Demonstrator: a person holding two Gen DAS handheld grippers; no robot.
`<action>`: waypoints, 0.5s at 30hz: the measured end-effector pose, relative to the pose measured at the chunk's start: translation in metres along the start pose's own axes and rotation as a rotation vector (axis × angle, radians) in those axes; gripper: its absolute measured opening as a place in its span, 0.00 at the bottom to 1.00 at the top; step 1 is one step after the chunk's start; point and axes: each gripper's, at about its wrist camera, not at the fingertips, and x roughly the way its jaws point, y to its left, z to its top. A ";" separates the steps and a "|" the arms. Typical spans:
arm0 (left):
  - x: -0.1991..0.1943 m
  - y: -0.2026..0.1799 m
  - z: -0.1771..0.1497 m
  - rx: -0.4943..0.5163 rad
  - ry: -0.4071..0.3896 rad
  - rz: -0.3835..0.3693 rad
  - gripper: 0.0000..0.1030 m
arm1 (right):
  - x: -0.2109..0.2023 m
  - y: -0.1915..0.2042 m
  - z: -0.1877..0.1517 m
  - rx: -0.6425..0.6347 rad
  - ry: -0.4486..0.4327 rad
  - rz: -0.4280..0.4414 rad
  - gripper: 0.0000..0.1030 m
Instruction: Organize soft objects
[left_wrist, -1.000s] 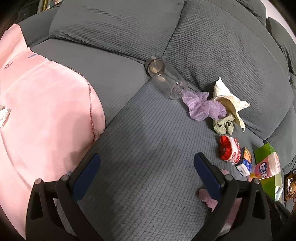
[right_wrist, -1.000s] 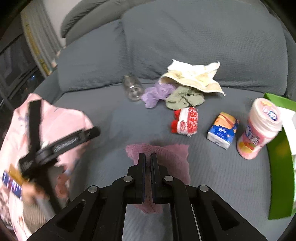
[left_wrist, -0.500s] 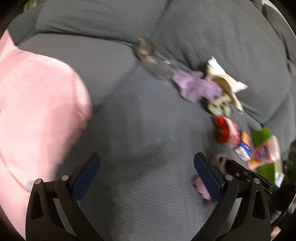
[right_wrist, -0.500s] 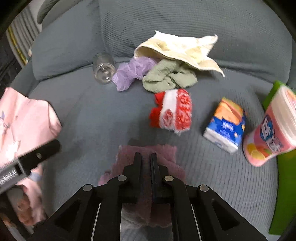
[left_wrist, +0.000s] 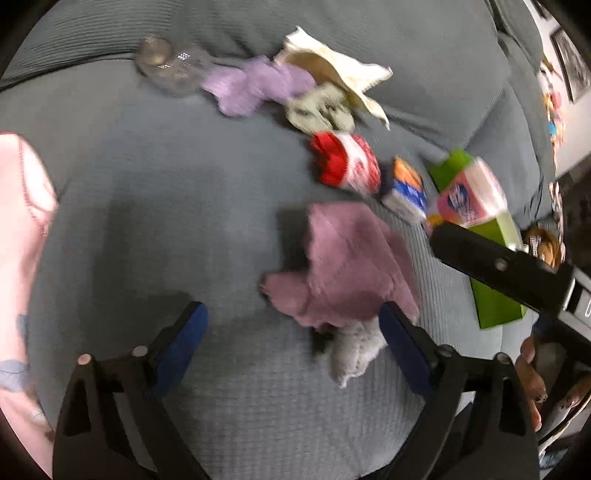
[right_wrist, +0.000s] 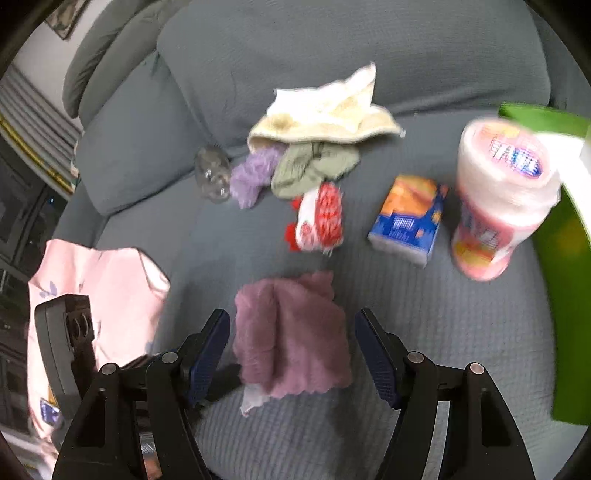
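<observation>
A mauve cloth (right_wrist: 291, 328) lies crumpled on the grey sofa seat (right_wrist: 424, 325), with a pale scrap (right_wrist: 253, 397) sticking out beneath it. My right gripper (right_wrist: 291, 354) straddles the cloth, jaws opening, pads off the fabric. In the left wrist view the same cloth (left_wrist: 347, 266) lies just ahead of my left gripper (left_wrist: 291, 339), whose wide jaws are closing a little. Only the cloth's near corner and the scrap (left_wrist: 354, 350) reach inside its right finger. Further back lie a purple cloth (right_wrist: 255, 173), a green cloth (right_wrist: 310, 166), a cream cloth (right_wrist: 325, 110) and a red-and-white soft item (right_wrist: 321, 218).
A pink bag (right_wrist: 110, 291) sits at the left of the seat. A clear glass jar (right_wrist: 212, 173) lies by the back cushion. A blue-and-orange carton (right_wrist: 410, 218), a pink bottle (right_wrist: 502, 195) and a green box (right_wrist: 565, 258) stand to the right.
My right gripper has gone from shut on the mauve cloth to open, leaving it on the seat. My left gripper has swung right, away from the pink bag and up to the cloth.
</observation>
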 end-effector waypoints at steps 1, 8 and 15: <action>0.004 -0.004 -0.002 0.013 0.010 0.005 0.86 | 0.006 0.001 -0.001 0.006 0.016 0.006 0.69; 0.018 -0.020 -0.010 0.051 0.026 0.012 0.78 | 0.038 0.000 -0.009 0.042 0.120 0.054 0.69; 0.024 -0.026 -0.007 0.069 0.005 -0.004 0.57 | 0.053 0.003 -0.012 0.040 0.133 0.074 0.55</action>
